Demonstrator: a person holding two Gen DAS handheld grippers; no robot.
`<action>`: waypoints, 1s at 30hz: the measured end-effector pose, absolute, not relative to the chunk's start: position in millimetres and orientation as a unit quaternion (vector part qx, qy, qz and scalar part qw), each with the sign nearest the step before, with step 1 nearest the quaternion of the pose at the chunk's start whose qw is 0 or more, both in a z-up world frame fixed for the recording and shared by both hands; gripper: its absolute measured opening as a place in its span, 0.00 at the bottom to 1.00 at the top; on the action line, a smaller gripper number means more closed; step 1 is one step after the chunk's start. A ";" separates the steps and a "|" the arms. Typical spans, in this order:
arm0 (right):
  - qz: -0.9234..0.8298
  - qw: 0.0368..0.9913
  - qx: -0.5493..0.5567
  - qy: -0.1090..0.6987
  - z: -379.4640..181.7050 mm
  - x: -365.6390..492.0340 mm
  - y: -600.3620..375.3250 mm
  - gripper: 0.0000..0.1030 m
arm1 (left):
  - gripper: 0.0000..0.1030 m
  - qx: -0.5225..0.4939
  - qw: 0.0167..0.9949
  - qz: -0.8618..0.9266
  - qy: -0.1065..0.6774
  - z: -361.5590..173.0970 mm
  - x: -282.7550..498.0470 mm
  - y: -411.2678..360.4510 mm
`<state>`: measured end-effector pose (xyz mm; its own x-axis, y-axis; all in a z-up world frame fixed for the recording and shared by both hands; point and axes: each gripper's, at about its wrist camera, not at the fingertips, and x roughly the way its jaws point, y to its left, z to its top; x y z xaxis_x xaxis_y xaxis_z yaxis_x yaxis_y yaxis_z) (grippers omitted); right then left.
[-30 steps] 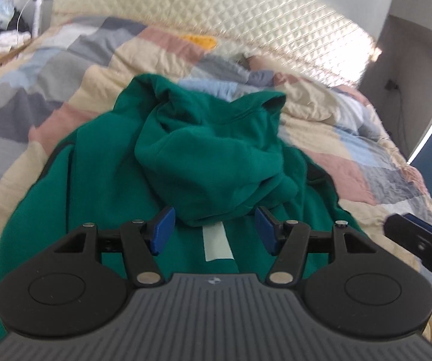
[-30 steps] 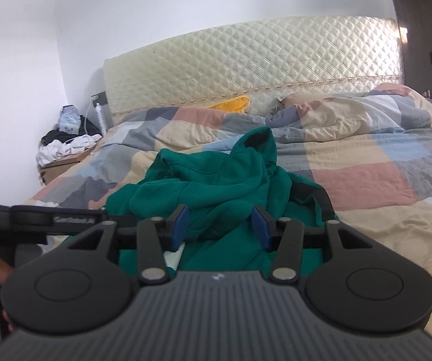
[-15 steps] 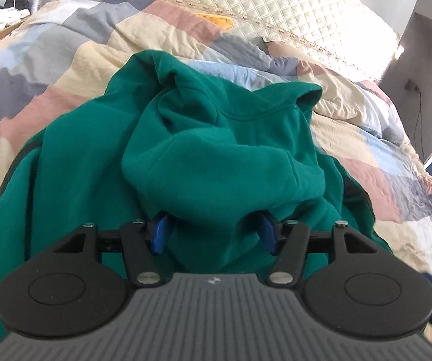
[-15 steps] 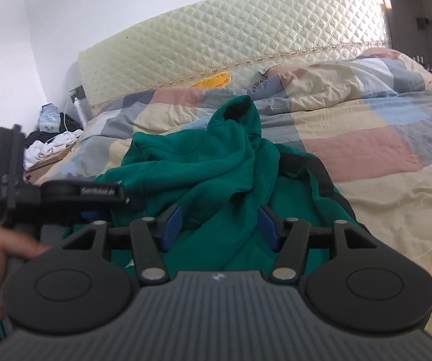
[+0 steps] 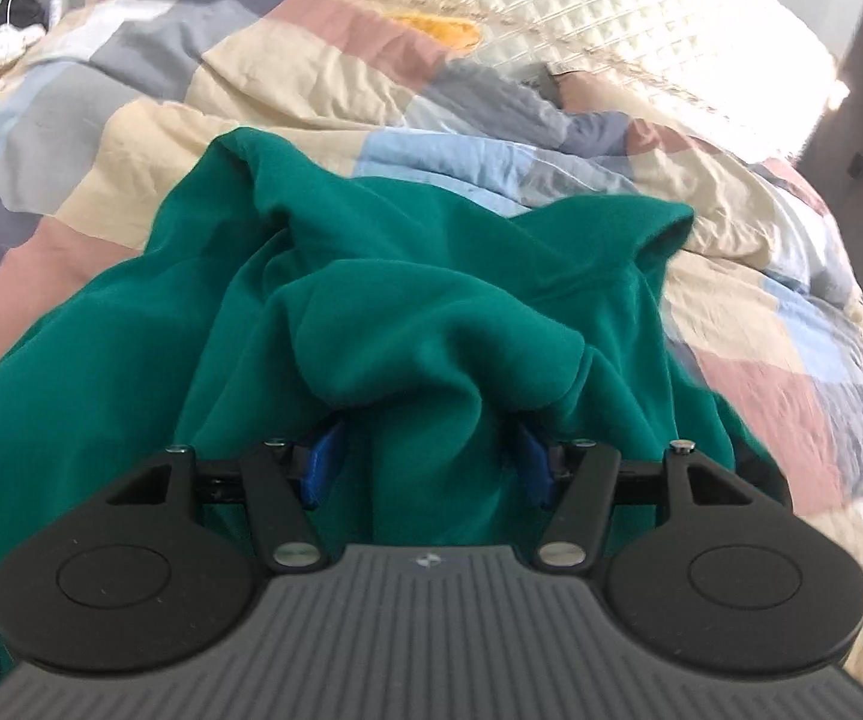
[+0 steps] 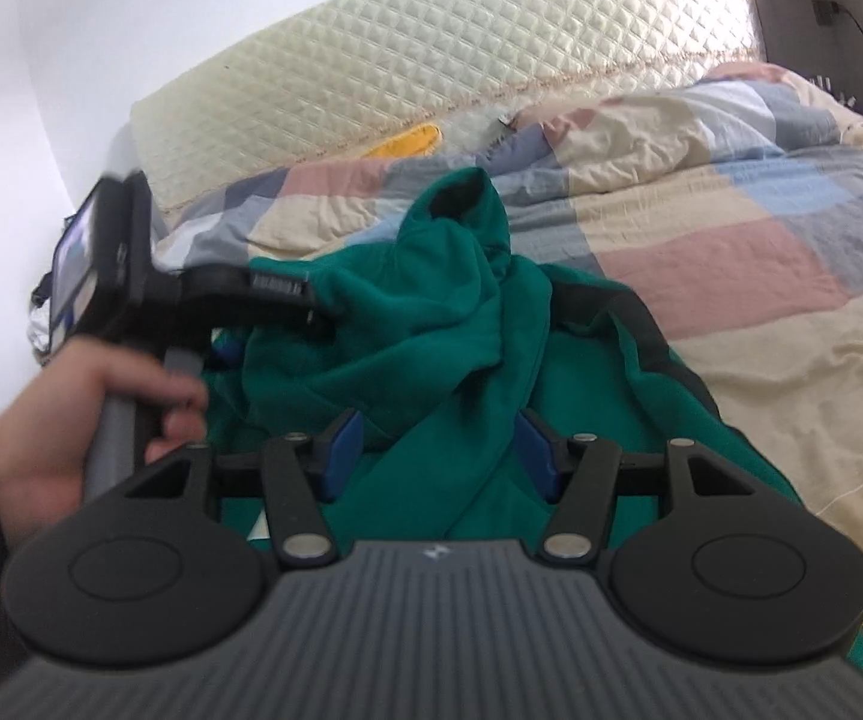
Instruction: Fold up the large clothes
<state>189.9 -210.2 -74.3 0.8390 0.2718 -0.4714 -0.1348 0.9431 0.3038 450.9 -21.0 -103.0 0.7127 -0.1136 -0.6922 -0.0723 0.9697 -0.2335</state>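
While the left wrist camera looks down the left gripper (image 5: pixel 428 459), its blue pads stand well apart with a bunched fold of the green hoodie (image 5: pixel 407 312) lying between them, not pinched. That hoodie sits crumpled on the patchwork quilt (image 5: pixel 749 312).

From the right wrist camera, the right gripper (image 6: pixel 437 450) hangs over the same hoodie (image 6: pixel 431 324), jaws parted, cloth beneath them. At the left, a hand (image 6: pixel 71 414) grips the other tool's handle before the quilted headboard (image 6: pixel 461 60).
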 end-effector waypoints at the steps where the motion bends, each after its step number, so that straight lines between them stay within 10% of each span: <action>1: 0.108 0.948 0.132 0.268 -76.1 192.9 -209.3 0.56 | 0.63 -0.123 0.915 -0.006 0.383 -104.0 460.9 -23.1; 18: 0.117 0.931 0.155 0.308 -117.2 243.8 -201.1 0.57 | 0.63 -0.034 0.933 0.056 0.354 -120.0 612.0 -69.9; 30: 0.133 0.931 0.151 0.303 -117.8 241.0 -193.8 0.58 | 0.63 -0.045 0.922 -0.028 0.384 -80.5 546.7 -55.4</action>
<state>241.0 -193.8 -117.8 0.7806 0.3392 -0.5250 -0.1557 0.9190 0.3622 546.7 -55.4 -80.5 0.7029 -0.0860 -0.7061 0.0175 0.9945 -0.1037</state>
